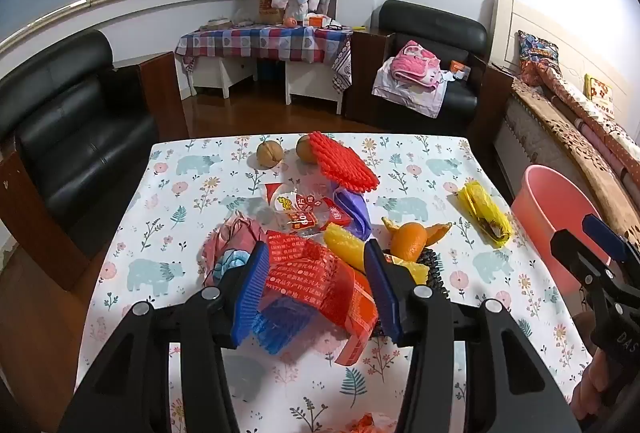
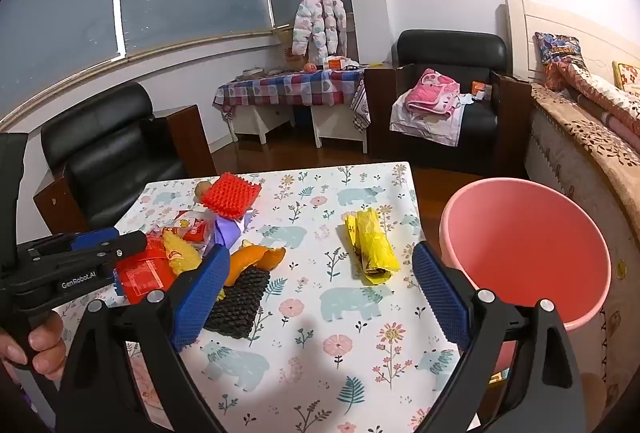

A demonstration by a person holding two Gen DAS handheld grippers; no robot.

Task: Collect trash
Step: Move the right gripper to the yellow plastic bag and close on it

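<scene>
My left gripper [image 1: 316, 281] is shut on a crumpled red plastic wrapper [image 1: 316, 277] with white print, holding it just above the flowered tablecloth [image 1: 420, 177]. Beyond it lie a clear snack wrapper [image 1: 298, 207], a purple bag [image 1: 354, 211], yellow foam [image 1: 344, 245], orange peel [image 1: 410, 239], black foam net [image 2: 238, 307] and a red foam net [image 1: 346, 165]. My right gripper [image 2: 320, 285] is open and empty over the table, near a yellow bag [image 2: 370, 247]. The pink bin [image 2: 524, 249] stands to its right.
Two walnuts [image 1: 270, 153] sit at the table's far edge. A pink patterned bag [image 1: 230, 253] lies left of the left gripper. Black armchairs [image 1: 68, 129], a side table with checked cloth [image 1: 264, 43] and a bed [image 1: 572, 121] surround the table.
</scene>
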